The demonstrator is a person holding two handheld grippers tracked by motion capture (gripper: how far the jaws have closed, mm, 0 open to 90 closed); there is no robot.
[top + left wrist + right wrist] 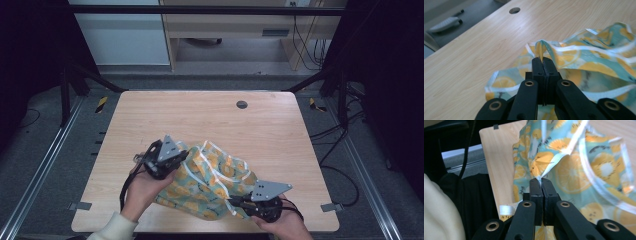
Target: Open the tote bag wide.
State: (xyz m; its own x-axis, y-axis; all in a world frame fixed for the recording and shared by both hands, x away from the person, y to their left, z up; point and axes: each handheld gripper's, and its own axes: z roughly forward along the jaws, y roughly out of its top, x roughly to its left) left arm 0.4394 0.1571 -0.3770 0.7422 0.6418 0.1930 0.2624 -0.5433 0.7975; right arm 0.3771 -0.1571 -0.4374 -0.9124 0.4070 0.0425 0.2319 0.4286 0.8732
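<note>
My left gripper (pixel 543 60) is clamped on a pinched fold of the lemon-print cloth (pixel 596 57), which spreads away to its right over the wooden table (pixel 486 50). My right gripper (pixel 541 181) is clenched on another white-hemmed edge of that cloth, the fabric rising just ahead of its jaws.

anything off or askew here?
Nothing damaged or spilled. The cloth lies crumpled near the table front edge. The left gripper and right gripper are both shut on its folds.
</note>
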